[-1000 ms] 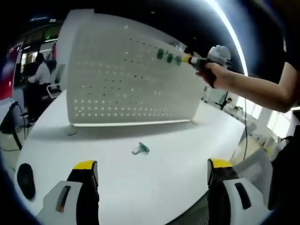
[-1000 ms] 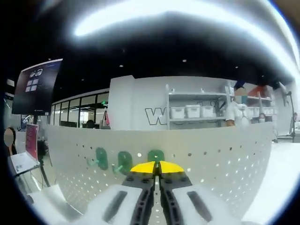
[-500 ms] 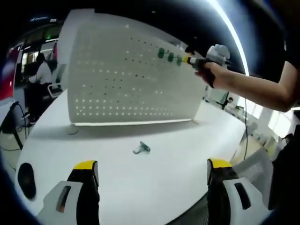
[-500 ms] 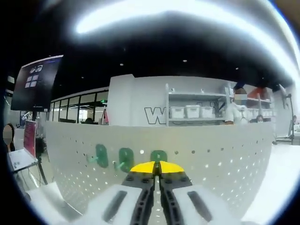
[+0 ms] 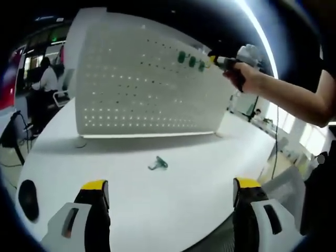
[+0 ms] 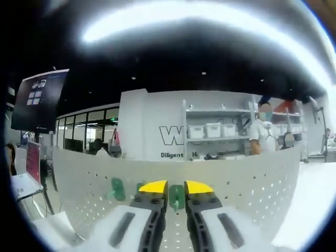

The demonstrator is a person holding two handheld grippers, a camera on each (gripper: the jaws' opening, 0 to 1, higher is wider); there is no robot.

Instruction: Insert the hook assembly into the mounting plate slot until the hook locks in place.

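A white perforated mounting plate [image 5: 142, 89] stands upright on the white table [image 5: 157, 210]. Three green hooks [image 5: 192, 61] sit in a row near its top right. A hand holds my right gripper [image 5: 216, 60] at the rightmost of them. In the right gripper view, my right gripper [image 6: 175, 187] has its yellow-tipped jaws slightly apart, and a green hook [image 6: 176, 197] on the plate [image 6: 252, 184] shows in the gap. Another hook [image 6: 117, 189] sits further left. A loose green hook [image 5: 157, 164] lies on the table. My left gripper [image 5: 170, 184] hangs open low over the near table, holding nothing.
A black oval object [image 5: 27, 199] lies at the table's left edge. A person [image 5: 50, 79] sits at a desk behind the plate on the left. Beyond the plate are shelves with bins [image 6: 220, 128], a standing person [image 6: 261, 134] and a dark screen [image 6: 39, 100].
My right gripper's jaws were shut together at the rightmost hook; now they stand apart with the hook visible between them. The left gripper has stayed still.
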